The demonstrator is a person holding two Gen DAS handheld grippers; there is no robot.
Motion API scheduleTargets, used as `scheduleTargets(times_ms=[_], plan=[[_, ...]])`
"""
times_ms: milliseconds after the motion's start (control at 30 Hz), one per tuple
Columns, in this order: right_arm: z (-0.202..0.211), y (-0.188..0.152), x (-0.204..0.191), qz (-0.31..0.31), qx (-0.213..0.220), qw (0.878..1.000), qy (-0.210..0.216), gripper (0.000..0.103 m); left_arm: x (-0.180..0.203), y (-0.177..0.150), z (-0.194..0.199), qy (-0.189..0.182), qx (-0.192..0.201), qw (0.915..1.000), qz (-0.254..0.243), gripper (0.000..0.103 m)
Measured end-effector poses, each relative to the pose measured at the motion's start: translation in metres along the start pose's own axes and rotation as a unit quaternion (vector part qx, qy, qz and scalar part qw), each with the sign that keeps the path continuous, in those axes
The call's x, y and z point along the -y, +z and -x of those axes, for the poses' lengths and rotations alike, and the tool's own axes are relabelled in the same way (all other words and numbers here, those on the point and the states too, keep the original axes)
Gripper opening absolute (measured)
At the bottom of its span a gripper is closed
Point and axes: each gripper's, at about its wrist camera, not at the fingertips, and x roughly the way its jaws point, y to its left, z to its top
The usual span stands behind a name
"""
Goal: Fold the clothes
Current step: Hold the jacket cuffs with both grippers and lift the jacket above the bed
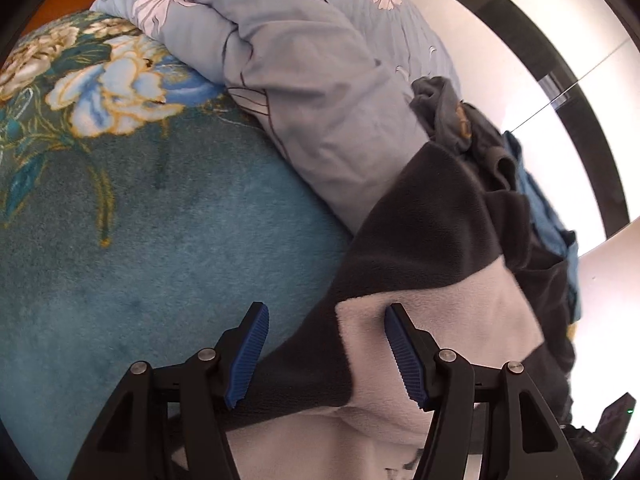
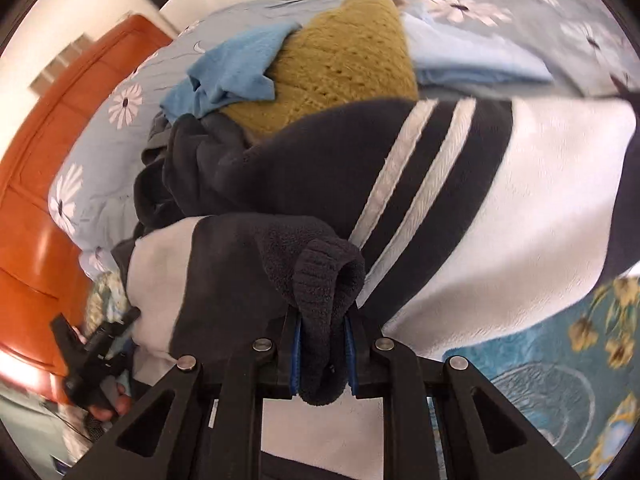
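A dark grey and white fleece top (image 1: 420,272) lies on a teal floral blanket (image 1: 140,248). My left gripper (image 1: 326,350) is open; its blue pads straddle the edge of the top where grey meets white. In the right wrist view the same top (image 2: 460,184) shows two white stripes, and my right gripper (image 2: 322,346) is shut on its ribbed dark cuff (image 2: 320,280). At the lower left of that view the left gripper (image 2: 94,354) shows, held by a hand.
A light blue flowered quilt (image 1: 304,72) is bunched behind the top. A pile holds a mustard knit (image 2: 344,60), a blue cloth (image 2: 232,72) and a dark grey garment (image 1: 460,120). An orange wooden panel (image 2: 52,168) stands at the left.
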Motion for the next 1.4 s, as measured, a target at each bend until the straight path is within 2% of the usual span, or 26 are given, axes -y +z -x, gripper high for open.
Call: scheduleTargets(times_ms=[33,133,233,267,367,500,667,800,867,967,1067,1200,1300,1400], plan=[[-0.001,0.000,0.000,0.002,-0.003,1.000,-0.001,0.019,-0.002,-0.001,0.000,0.002,-0.001,1.0000,0.002,0.065],[-0.012,-0.001,0.001,0.022,-0.025,0.998,-0.050,0.021,-0.006,-0.002,-0.002,0.001,-0.006,0.9999,0.009,0.065],[-0.018,-0.002,0.005,0.020,-0.042,0.997,-0.066,0.030,-0.003,0.000,-0.002,0.007,-0.005,1.0000,0.001,0.065],[-0.013,-0.003,0.001,0.031,-0.039,0.996,-0.071,0.036,-0.002,0.001,-0.001,0.009,-0.003,1.0000,-0.001,0.065],[0.003,-0.004,-0.010,0.062,-0.025,0.995,-0.074,0.041,0.003,0.004,0.006,0.013,0.007,0.9999,-0.007,0.065],[0.016,0.001,-0.012,0.071,-0.018,0.995,-0.067,0.042,0.011,0.007,0.020,0.002,0.029,0.9994,-0.017,0.065],[0.023,0.004,-0.010,0.036,-0.011,0.999,-0.002,0.042,0.017,0.009,0.027,-0.037,0.034,0.9987,-0.012,0.065],[0.007,0.005,0.003,0.003,-0.025,1.000,-0.011,0.042,0.023,0.011,0.022,-0.061,0.023,0.9979,-0.005,0.065],[0.004,0.009,0.010,-0.019,-0.027,0.999,0.023,0.042,0.030,0.011,0.022,-0.069,0.019,0.9973,-0.016,0.065],[0.003,0.012,0.008,-0.031,-0.031,0.995,0.084,0.045,0.043,0.003,0.014,-0.031,0.009,0.9976,-0.062,0.065],[-0.002,0.014,0.009,-0.054,-0.034,0.986,0.157,0.045,0.057,-0.005,0.006,0.007,0.000,0.9943,-0.106,0.065],[-0.013,0.013,0.027,-0.110,-0.043,0.978,0.175,0.045,0.075,-0.016,-0.005,0.057,-0.013,0.9844,-0.166,0.065],[-0.012,0.006,0.030,-0.128,-0.054,0.971,0.195,0.045,0.087,-0.023,-0.012,0.091,-0.022,0.9741,-0.206,0.065],[-0.010,-0.003,0.028,-0.138,-0.056,0.966,0.211,0.045,0.084,-0.021,-0.011,0.085,-0.024,0.9767,-0.196,0.065]])
